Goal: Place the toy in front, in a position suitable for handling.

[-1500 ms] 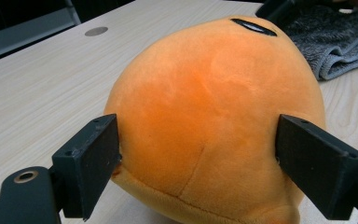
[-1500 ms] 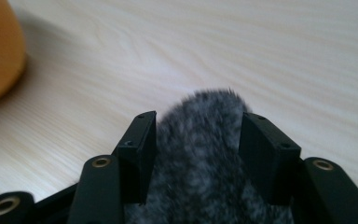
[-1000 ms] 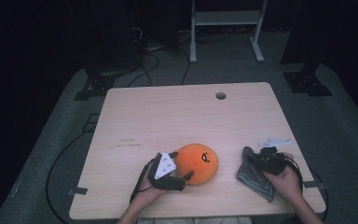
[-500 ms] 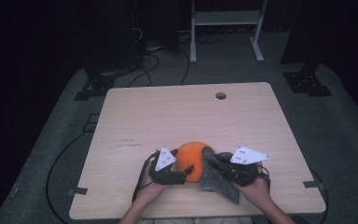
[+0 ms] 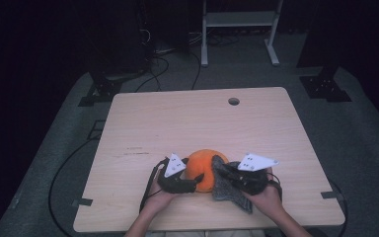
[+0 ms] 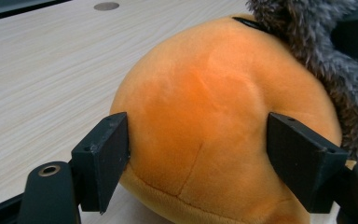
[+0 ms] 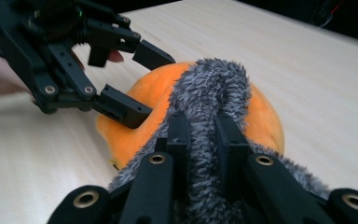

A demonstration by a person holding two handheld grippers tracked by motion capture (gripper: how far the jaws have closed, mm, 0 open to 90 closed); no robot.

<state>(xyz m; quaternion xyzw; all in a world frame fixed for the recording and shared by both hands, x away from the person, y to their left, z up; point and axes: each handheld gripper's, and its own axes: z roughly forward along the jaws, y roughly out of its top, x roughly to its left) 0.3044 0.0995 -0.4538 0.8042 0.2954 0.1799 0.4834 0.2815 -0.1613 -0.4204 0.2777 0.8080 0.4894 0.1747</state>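
Observation:
An orange plush toy (image 5: pixel 202 165) rests on the wooden table (image 5: pixel 177 123) near its front edge. My left gripper (image 5: pixel 197 180) reaches it from the left. Its jaws have just been closing, and in the left gripper view both pads (image 6: pixel 105 154) press the sides of the orange plush toy (image 6: pixel 205 107). My right gripper (image 7: pixel 203 126) is shut on a grey fuzzy piece (image 7: pixel 214 84), which lies against the orange toy's right side. The grey fuzzy piece (image 5: pixel 229 195) hangs below my right gripper (image 5: pixel 222 170) toward the table's front. The left gripper (image 7: pixel 149 84) also shows in the right gripper view.
A round cable hole (image 5: pixel 234 101) sits near the table's far edge. Tape marks (image 5: pixel 81 202) lie at the front corners. Cables (image 5: pixel 64 173) run over the grey floor at the left. A white metal frame (image 5: pixel 237 19) stands behind the table.
My right gripper has carried the grey fuzzy piece from the table's right side leftward until it lies against the orange toy. The left hand has stayed beside the toy.

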